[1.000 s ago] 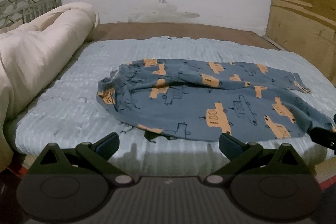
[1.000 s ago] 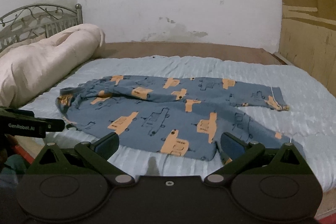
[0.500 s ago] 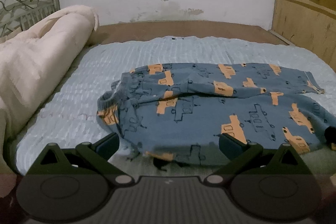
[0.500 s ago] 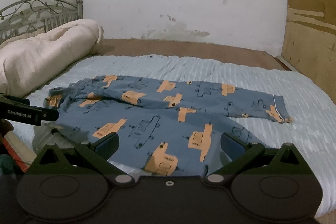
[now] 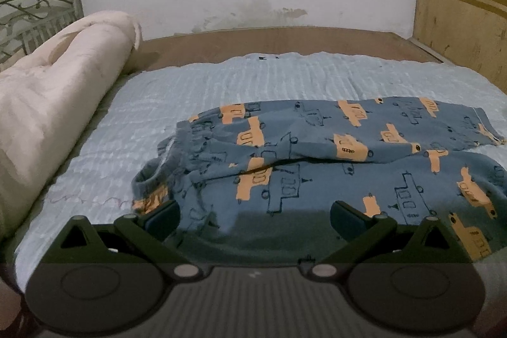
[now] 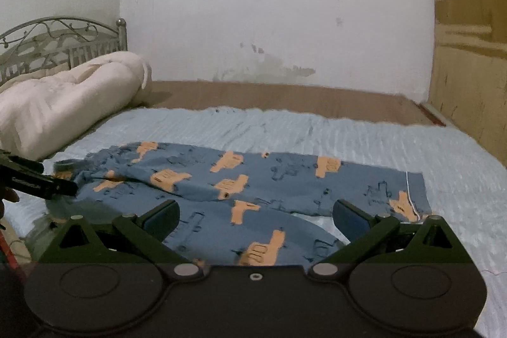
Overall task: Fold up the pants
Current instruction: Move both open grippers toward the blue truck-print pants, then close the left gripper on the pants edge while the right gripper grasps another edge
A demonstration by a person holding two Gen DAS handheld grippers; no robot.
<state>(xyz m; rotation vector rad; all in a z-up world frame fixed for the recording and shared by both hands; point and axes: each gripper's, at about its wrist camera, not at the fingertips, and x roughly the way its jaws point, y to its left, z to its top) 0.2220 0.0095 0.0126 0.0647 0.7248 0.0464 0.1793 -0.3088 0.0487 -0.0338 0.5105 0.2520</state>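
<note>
bed [image 5: 221, 84] light-blue cover, bare strip beyond pants, rolled quilt [image 5: 57, 103] at left edge | pants [image 5: 317, 163] flat near front edge, legs cut off right | left gripper [image 5: 253, 219] agape over waistband | right gripper [image 6: 255, 216] agape over legs, near hem hidden

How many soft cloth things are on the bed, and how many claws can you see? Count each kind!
Blue pants with orange truck prints: 1
Rolled cream comforter: 1
Light blue ribbed bedspread: 1
Black two-finger claws: 2, the left claw and the right claw, both open
Total: 5
</note>
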